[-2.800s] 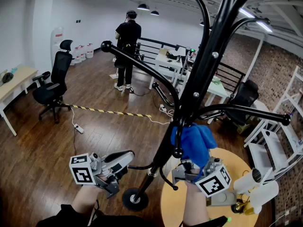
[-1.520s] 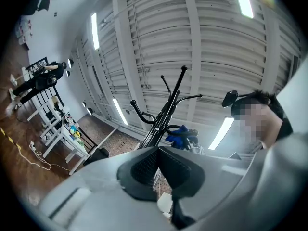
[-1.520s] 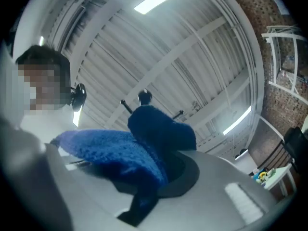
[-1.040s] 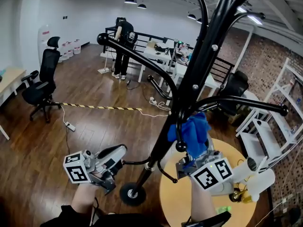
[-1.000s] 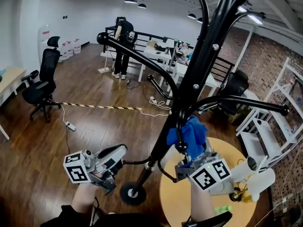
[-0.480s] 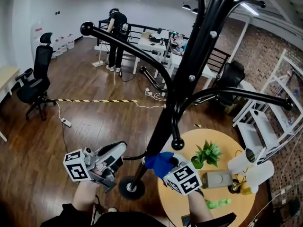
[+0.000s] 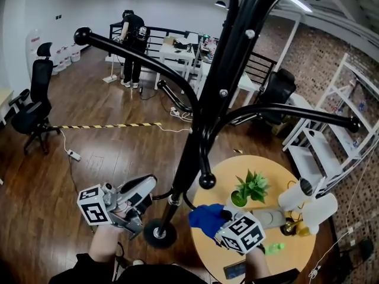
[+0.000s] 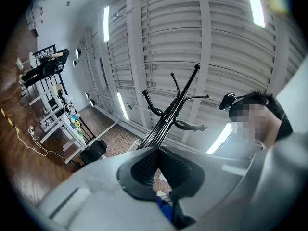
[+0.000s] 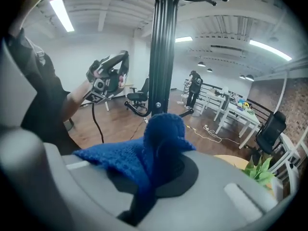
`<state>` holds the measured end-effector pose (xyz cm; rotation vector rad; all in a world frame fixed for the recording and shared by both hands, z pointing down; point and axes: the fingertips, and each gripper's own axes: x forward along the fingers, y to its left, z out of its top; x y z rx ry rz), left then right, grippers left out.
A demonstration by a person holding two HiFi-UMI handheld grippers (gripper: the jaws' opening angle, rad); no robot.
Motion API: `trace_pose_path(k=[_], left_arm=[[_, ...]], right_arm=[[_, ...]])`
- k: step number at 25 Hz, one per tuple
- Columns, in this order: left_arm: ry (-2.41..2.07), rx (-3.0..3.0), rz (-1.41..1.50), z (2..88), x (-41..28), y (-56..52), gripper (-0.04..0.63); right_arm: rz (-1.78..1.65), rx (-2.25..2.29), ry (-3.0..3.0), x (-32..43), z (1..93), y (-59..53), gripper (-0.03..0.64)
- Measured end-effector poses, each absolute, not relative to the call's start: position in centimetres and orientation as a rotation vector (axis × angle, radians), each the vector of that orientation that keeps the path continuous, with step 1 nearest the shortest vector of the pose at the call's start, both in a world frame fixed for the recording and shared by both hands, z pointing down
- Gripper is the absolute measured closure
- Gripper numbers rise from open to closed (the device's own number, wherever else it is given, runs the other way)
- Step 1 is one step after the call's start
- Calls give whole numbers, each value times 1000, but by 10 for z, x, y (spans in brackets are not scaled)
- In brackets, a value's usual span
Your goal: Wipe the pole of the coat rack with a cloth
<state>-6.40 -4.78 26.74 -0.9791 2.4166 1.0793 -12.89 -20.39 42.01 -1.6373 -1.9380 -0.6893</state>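
Your right gripper's [image 7: 218, 222] jaws are clamped on the blue cloth [image 7: 206, 216], which is low and just right of the coat rack pole [image 7: 198, 132]; whether it touches the pole is unclear. Your left gripper's [image 7: 141, 189] jaws are pressed together, just left of the pole and above its round base [image 7: 155, 234].

Dark wood floor [image 7: 100, 158], white walls [image 7: 83, 16], brick wall [image 7: 308, 64] right; black office chair [image 7: 32, 99] left, white desks [image 7: 177, 51] behind.
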Motion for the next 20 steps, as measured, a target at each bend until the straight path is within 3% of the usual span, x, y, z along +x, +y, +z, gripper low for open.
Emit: trace_pose_path(k=[11,20], left_arm=[[2442,-928,1067,271,-53,-38,592],[2472,-892,1038,273,-49,-36,592]], right_arm=[[-483,-1738,-2028,-141,429,-138,595],[-112,-2002,-2299,-134,282,-126,595]])
